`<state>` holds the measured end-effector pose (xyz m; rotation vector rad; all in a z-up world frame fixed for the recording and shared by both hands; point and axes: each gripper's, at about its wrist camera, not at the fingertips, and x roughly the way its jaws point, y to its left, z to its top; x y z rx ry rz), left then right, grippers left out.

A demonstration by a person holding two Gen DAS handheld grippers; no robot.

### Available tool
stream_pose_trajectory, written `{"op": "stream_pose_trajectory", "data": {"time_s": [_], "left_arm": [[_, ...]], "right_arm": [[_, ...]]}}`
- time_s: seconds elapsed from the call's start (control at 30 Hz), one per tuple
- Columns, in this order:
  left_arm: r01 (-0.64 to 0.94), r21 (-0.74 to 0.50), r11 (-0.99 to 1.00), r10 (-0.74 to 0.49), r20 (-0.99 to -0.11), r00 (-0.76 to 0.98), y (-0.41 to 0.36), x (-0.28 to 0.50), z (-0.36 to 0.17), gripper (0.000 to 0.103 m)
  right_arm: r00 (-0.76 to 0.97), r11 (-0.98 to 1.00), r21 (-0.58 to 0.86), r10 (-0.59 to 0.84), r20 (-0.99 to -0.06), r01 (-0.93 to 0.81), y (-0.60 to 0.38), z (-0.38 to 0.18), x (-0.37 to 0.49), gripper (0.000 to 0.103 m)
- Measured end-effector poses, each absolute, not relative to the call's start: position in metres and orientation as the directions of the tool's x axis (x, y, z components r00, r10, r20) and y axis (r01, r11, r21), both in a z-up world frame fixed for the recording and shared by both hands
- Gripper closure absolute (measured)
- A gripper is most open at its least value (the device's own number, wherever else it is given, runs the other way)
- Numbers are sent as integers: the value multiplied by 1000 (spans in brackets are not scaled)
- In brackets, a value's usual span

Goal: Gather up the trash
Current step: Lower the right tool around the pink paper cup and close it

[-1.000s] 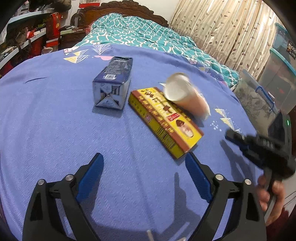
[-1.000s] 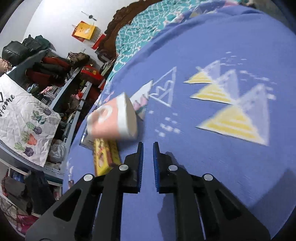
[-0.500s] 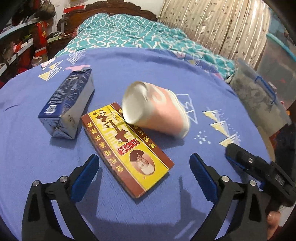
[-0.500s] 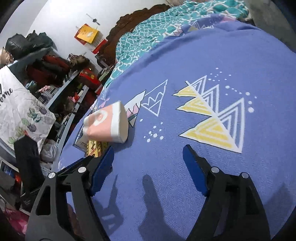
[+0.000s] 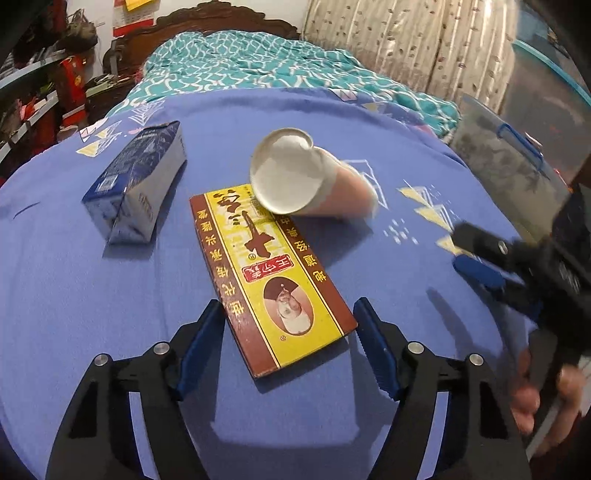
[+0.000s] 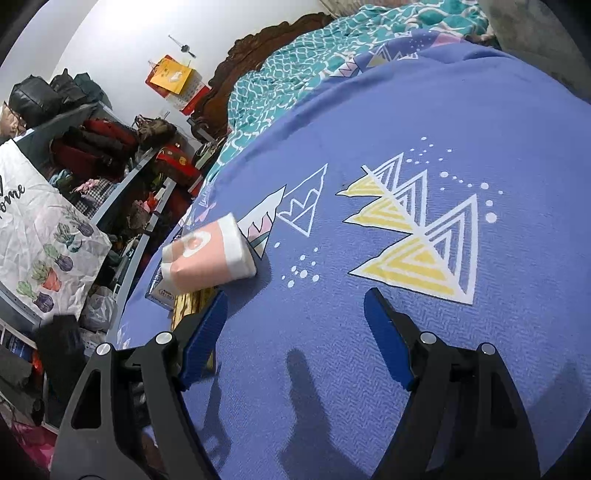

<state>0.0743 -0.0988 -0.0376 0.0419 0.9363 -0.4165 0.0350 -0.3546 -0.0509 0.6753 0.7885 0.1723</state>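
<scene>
A flat yellow and brown box (image 5: pixel 266 266) lies on the blue patterned bedcover (image 5: pixel 74 314). A pink and white paper cup (image 5: pixel 291 177) lies on its side, its bottom end resting against the box's far part. A dark blue carton (image 5: pixel 136 184) lies to the left. My left gripper (image 5: pixel 287 306) straddles the box's near end; its jaws are closing and the pads sit just beside the box's edges. My right gripper (image 6: pixel 297 295) is open over bare cloth, with the cup (image 6: pixel 210 258) ahead to its left. The left wrist view shows the right gripper (image 5: pixel 476 251) at the right, held by a hand (image 5: pixel 546 387).
A teal bedspread (image 5: pixel 258 62) and a carved headboard (image 5: pixel 207 14) lie beyond the cover. Clear storage bins (image 5: pixel 517 147) and a curtain (image 5: pixel 406 44) stand at the right. Cluttered shelves (image 6: pixel 110 155) run along the bed's other side.
The left gripper moved forward over the yellow box and its jaws narrowed around the box's near end. The right gripper went from shut to open. The cup came to rest against the box.
</scene>
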Motion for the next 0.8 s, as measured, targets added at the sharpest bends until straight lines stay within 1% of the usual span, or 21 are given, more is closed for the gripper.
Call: {"op": "stream_pose_trajectory", "data": {"time_s": [0.27, 0.4, 0.53, 0.7, 0.8], "left_arm": [[380, -101, 919, -306, -790, 531, -93, 46, -40, 38], [376, -94, 922, -299, -789, 537, -91, 43, -40, 39], [376, -124, 918, -324, -782, 533, -86, 43, -39, 39], [378, -155, 913, -351, -773, 528, -82, 43, -39, 39], [380, -176, 908, -368, -769, 523, -79, 44, -38, 39]], "right_arm": [[717, 753, 651, 401, -571, 97, -361, -51, 26, 26], [711, 759, 643, 399, -579, 98, -359, -50, 26, 26], [690, 773, 628, 404, -600, 93, -352, -49, 27, 26], [644, 734, 676, 485, -591, 69, -336, -49, 35, 26], [622, 734, 675, 496, -606, 73, -326, -50, 47, 26]]}}
